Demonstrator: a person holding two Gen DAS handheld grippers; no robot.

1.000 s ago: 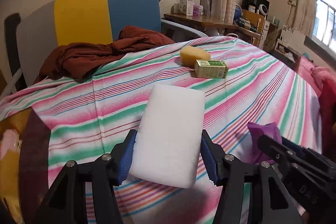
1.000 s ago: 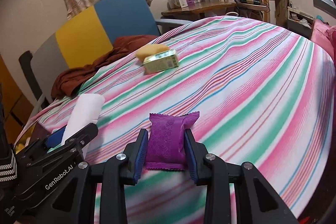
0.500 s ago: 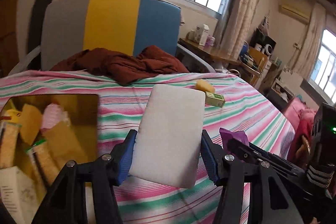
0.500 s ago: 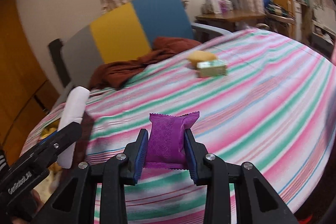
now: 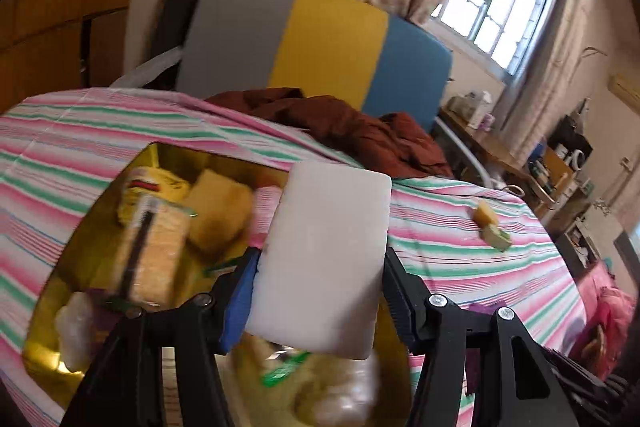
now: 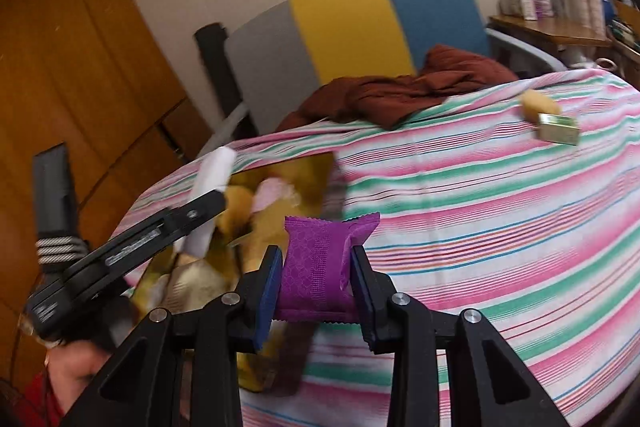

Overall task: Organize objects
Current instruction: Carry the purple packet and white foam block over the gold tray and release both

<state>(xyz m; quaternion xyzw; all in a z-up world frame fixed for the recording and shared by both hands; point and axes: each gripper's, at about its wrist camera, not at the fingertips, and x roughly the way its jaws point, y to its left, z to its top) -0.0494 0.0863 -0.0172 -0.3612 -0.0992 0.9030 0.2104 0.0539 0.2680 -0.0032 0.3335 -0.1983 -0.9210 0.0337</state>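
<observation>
My left gripper (image 5: 316, 287) is shut on a white sponge block (image 5: 326, 251) and holds it above a gold box (image 5: 80, 235) filled with snack packets and sponges. My right gripper (image 6: 314, 275) is shut on a purple packet (image 6: 320, 263) just right of the same gold box (image 6: 316, 171). The left gripper and the white block (image 6: 212, 171) also show in the right wrist view, over the box. A yellow sponge (image 5: 483, 213) and a small green carton (image 5: 496, 238) lie together far across the striped cloth.
A striped cloth (image 6: 500, 211) covers the table. A dark red garment (image 5: 344, 131) lies at its far edge before a grey, yellow and blue chair (image 5: 320, 43). A wooden wardrobe (image 6: 72, 67) stands at left, a cluttered desk (image 5: 500, 151) beyond.
Both grippers have swung left with their loads. The gold box has come fully into view under the left gripper, and the yellow sponge and carton have slid off to the right.
</observation>
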